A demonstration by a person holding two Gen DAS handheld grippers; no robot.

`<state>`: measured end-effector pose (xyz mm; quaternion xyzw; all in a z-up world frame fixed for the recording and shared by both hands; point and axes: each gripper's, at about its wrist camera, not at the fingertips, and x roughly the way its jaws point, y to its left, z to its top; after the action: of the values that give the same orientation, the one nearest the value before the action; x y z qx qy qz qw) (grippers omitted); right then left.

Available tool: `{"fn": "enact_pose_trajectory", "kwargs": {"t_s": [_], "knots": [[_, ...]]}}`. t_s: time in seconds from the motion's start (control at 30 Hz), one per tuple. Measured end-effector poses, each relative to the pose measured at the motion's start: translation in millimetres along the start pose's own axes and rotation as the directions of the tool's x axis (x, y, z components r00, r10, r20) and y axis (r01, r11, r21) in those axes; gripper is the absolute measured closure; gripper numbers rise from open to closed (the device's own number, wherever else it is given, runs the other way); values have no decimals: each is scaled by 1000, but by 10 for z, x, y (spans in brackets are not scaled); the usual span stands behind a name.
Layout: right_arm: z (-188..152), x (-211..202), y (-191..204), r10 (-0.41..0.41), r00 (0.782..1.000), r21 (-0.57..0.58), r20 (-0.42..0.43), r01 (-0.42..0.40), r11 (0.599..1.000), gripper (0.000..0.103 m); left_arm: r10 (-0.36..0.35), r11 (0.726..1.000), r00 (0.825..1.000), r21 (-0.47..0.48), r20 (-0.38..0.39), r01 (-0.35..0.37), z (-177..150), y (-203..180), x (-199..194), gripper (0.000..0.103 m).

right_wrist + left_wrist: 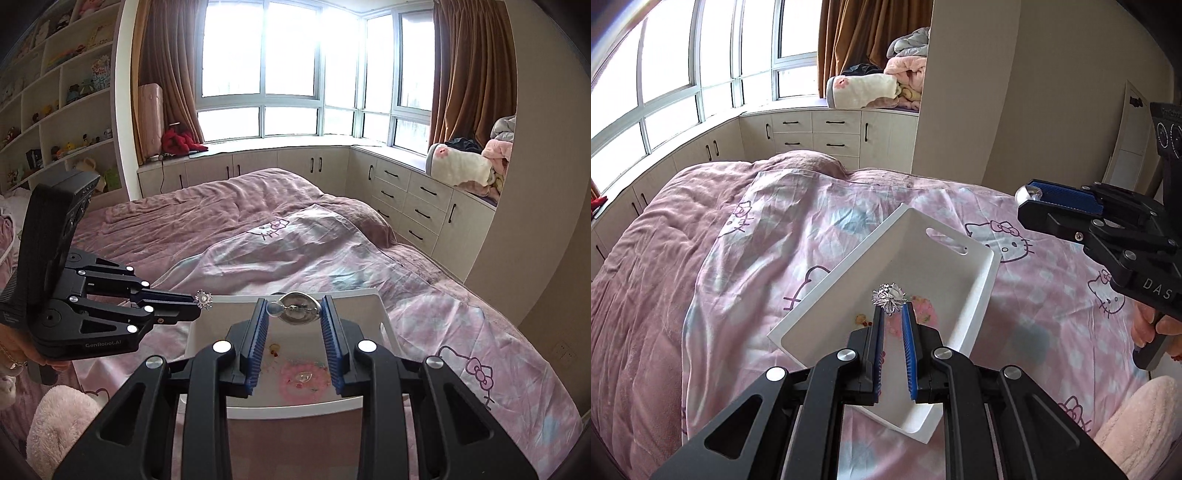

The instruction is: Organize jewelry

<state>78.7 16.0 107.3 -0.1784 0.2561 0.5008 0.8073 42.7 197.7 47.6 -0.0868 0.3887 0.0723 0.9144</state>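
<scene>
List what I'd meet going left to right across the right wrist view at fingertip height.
Left gripper → spiky silver brooch → right gripper's blue finger → shiny oval piece → its other finger → tray rim.

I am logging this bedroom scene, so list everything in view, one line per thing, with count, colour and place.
tray: one, white, on the bed, below both grippers
brooch: one, silver and sparkly, held at the left gripper's tips
ring: one, silver with a rounded stone, held between the right gripper's pads
duvet: one, pink with cat cartoon prints, spread on the bed
blanket: one, mauve, over the bed's far side
folded bedding: a pile, cream and pink, on the window seat
curtains: brown, at the bay window
shelves: white, full of small toys, left wall
left gripper: black with blue pads, jaws shut on the brooch
right gripper: black with blue pads, jaws shut on the ring
</scene>
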Motion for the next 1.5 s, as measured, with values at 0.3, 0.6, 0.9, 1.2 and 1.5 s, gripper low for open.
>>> {"fn": "enact_pose_trajectory", "kwargs": {"t_s": [0.3,0.6,0.9,1.2,1.5], "knots": [[-147,638,-136,73,986,106,-152,-57,993,74,-10,999,998,-36,-56,8,-236,-26,496,88],[-392,901,-181,28,979,116,-204,-4,993,60,5,997,997,-77,-71,-11,-417,-10,716,64],[-227,563,-149,-79,995,73,-57,83,994,25,91,994,993,-59,71,-86,-240,-57,337,29],[-114,-205,-144,-211,968,88,137,201,976,5,195,980,946,-20,261,-197,-136,-279,-350,9],[-535,-519,-107,-204,968,151,146,182,972,5,218,976,917,-102,335,-194,-554,-407,-600,5]]}}
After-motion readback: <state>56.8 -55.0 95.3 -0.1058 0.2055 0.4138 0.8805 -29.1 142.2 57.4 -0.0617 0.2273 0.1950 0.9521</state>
